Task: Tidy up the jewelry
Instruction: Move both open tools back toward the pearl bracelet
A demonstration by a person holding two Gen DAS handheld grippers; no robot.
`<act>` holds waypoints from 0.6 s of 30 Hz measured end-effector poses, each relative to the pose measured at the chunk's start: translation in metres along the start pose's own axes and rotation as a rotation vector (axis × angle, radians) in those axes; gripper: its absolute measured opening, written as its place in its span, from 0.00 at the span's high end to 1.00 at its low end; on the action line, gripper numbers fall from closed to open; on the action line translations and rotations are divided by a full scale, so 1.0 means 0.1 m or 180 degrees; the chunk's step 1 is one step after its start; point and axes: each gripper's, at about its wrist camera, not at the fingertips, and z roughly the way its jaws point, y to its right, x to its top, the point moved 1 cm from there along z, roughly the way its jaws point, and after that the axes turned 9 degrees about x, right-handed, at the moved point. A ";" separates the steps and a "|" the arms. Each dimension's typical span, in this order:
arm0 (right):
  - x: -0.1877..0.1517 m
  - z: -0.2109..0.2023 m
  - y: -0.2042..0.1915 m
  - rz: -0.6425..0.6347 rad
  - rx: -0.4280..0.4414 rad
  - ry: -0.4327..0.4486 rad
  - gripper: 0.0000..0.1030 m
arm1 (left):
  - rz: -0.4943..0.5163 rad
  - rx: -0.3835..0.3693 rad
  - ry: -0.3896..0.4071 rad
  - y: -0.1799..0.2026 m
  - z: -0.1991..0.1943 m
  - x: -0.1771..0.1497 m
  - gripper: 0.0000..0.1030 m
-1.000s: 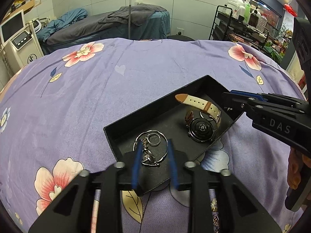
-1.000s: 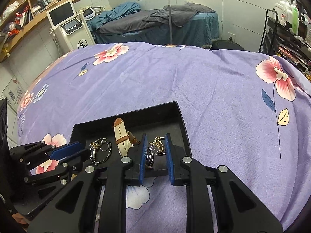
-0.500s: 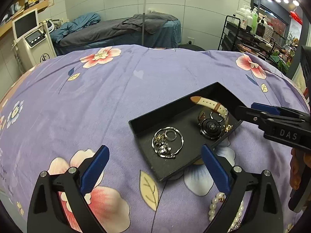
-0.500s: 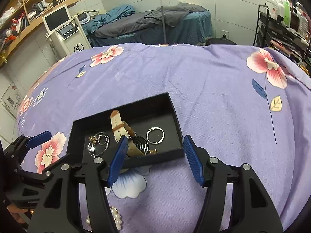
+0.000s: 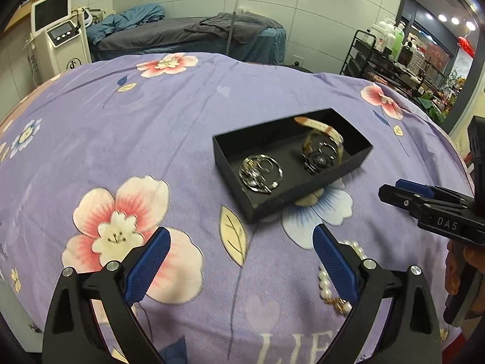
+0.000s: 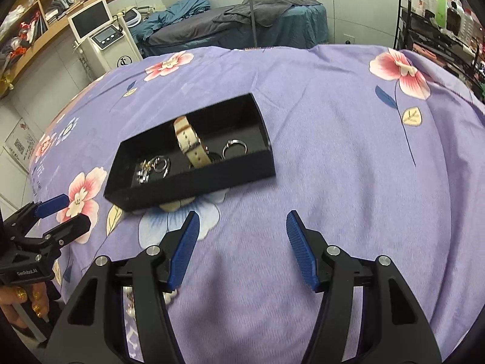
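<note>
A black tray [image 5: 230, 163] lies on the purple flowered cloth; it also shows in the right wrist view [image 6: 194, 186]. In it lie a watch with a cream strap [image 5: 322, 144] [image 6: 192, 145], a bundle of silver bangles [image 5: 260, 171] [image 6: 154, 166] and a single silver ring [image 6: 234, 148]. A pearl string [image 5: 330, 285] lies on the cloth beside my left gripper's right finger, partly hidden. My left gripper [image 5: 241, 257] is open and empty, near side of the tray. My right gripper [image 6: 242, 248] is open and empty, also back from the tray.
The purple flowered cloth [image 5: 136, 127] covers a wide rounded surface. Beyond it stand a treatment bed [image 5: 188, 35], a white machine with a screen [image 5: 60, 33] and a black shelf rack of bottles [image 5: 394, 57]. The other gripper shows at each view's side [image 5: 430, 209] [image 6: 39, 233].
Both grippers opened from shut, let go inside the tray, and drew back toward the near edge. A silver ring now lies in the tray. The pearl string came into view.
</note>
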 end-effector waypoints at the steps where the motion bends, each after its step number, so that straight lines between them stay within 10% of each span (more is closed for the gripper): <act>1: -0.04 -0.01 0.00 0.0007 0.0009 -0.0024 0.42 | 0.0030 -0.0021 -0.0017 0.03 0.00 -0.03 0.11; 18: -0.46 -0.03 -0.19 -0.0179 0.0049 -0.0216 0.42 | 0.0446 -0.0326 -0.0296 0.60 0.07 -0.34 0.47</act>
